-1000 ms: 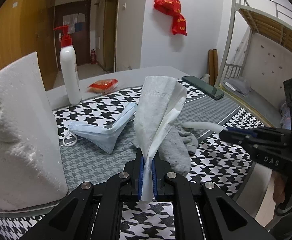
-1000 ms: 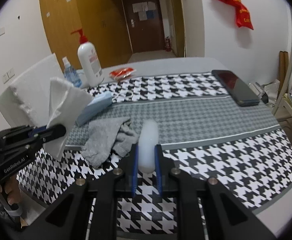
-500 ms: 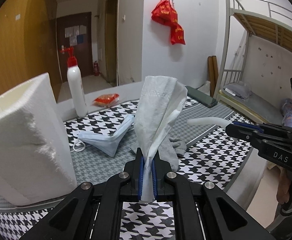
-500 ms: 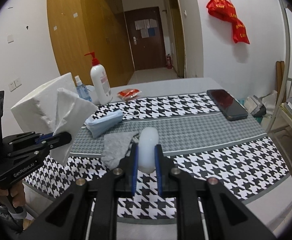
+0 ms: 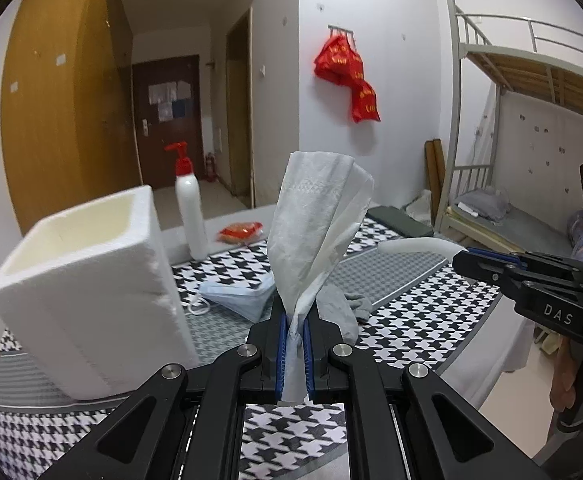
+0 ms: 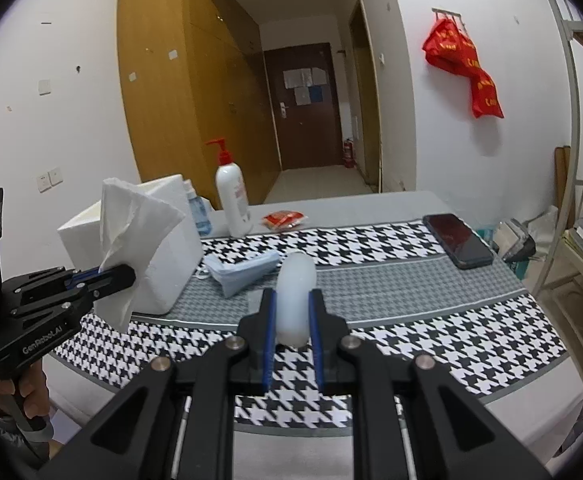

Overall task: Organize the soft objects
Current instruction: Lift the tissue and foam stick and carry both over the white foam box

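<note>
My left gripper [image 5: 293, 326] is shut on a white paper tissue [image 5: 318, 224] that stands up above the jaws; it also shows in the right wrist view [image 6: 131, 232]. My right gripper [image 6: 293, 316] is shut on a soft translucent white strip [image 6: 296, 296], seen from the side in the left wrist view [image 5: 415, 246]. Both are held above the near table edge. A white foam box [image 5: 87, 280] stands open-topped on the left. A blue face mask [image 5: 239, 298] and a grey cloth [image 5: 341, 308] lie on the houndstooth mat [image 6: 431, 280].
A white pump bottle with a red top [image 6: 232, 194], a small blue bottle [image 6: 199, 216] and a red packet [image 6: 283, 219] stand at the back. A black phone [image 6: 457, 240] lies at the right. A bunk bed [image 5: 531, 120] is to the right.
Both grippers have risen and pulled back from the table with their loads still held. The foam box's open top has come into view.
</note>
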